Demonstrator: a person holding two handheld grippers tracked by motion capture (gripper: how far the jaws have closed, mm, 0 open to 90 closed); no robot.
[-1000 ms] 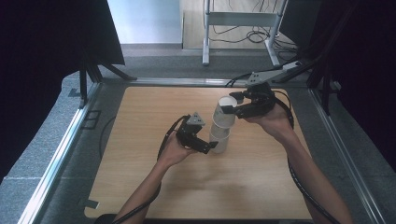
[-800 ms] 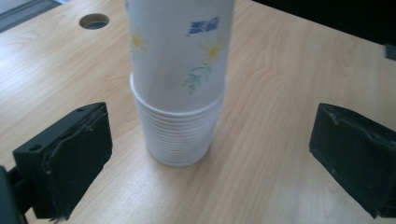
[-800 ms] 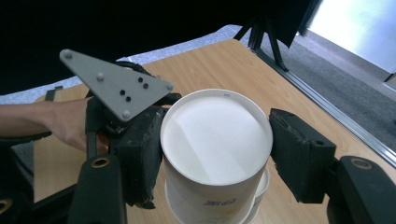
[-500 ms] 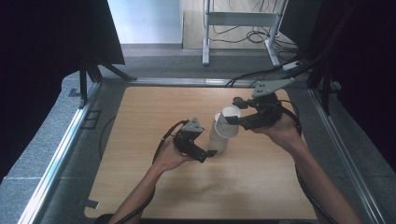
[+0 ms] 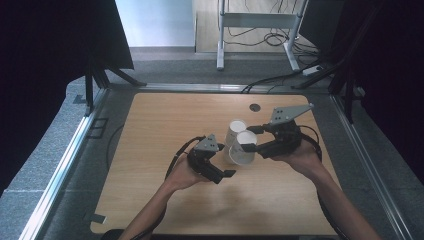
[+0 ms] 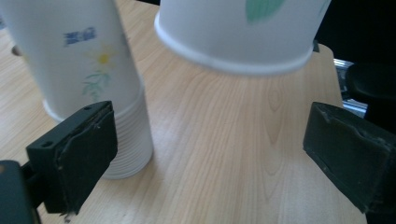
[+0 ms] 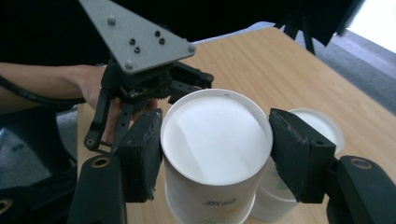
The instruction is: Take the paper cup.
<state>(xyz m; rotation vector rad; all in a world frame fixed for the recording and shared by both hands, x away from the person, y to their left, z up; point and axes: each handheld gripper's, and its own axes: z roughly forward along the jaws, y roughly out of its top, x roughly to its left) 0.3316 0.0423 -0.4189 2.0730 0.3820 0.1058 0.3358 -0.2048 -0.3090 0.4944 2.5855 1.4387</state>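
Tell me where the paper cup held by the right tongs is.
In the high view the held paper cup sits right of the table's centre, upside down between the pads of the right tongs, beside the stack of cups and ahead of the left tongs.

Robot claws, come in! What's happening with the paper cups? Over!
Right claw clamps white upside-down paper cup. Left claw open, empty. White flowered cup stack standing close by.

On the counter (image 5: 165, 125) stands a cup stack (image 5: 233, 132) – just right of it the right hand-held gripper (image 5: 251, 143) holds a cup (image 5: 243, 148); the left hand-held gripper (image 5: 226, 174) lies before them.
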